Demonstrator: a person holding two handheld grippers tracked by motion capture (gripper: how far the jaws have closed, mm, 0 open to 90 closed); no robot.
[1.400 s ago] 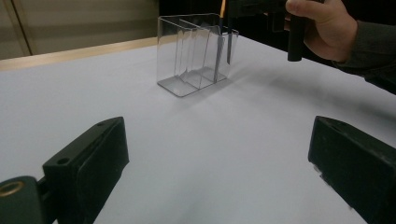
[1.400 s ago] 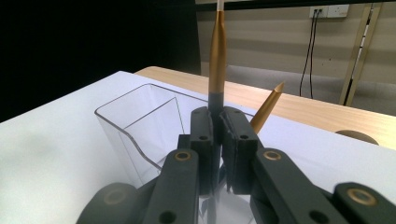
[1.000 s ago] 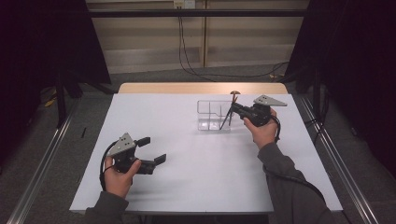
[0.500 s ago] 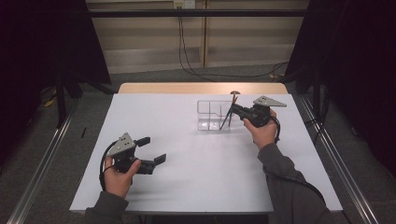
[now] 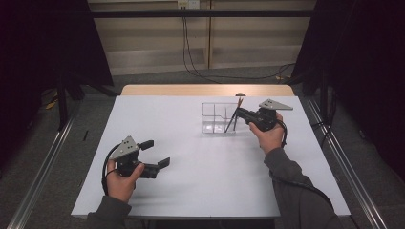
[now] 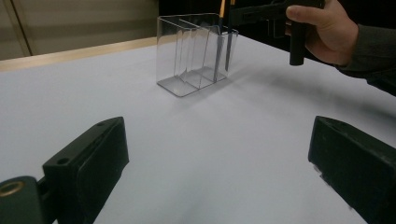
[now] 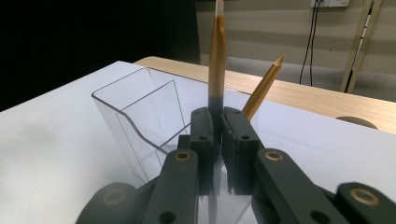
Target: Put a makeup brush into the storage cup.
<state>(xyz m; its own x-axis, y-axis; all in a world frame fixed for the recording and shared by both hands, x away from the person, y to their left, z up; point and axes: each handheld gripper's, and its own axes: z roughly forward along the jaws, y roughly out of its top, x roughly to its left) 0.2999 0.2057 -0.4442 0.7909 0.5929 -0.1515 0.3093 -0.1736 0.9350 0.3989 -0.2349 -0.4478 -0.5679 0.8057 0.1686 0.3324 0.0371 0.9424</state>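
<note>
**Pencil held over the clear box**

The pencil (image 7: 216, 60) stands upright between my right gripper's (image 7: 218, 122) jaws, which are clamped on its dark lower part; its tip points up. It hangs over the near compartment of the clear box (image 5: 216, 117) at the far right of the white table (image 5: 191, 143). A second pencil (image 7: 262, 88) leans in the box just beside it. My left gripper (image 5: 155, 153) rests low on the near left of the table, well apart, jaws wide and holding nothing.
</note>
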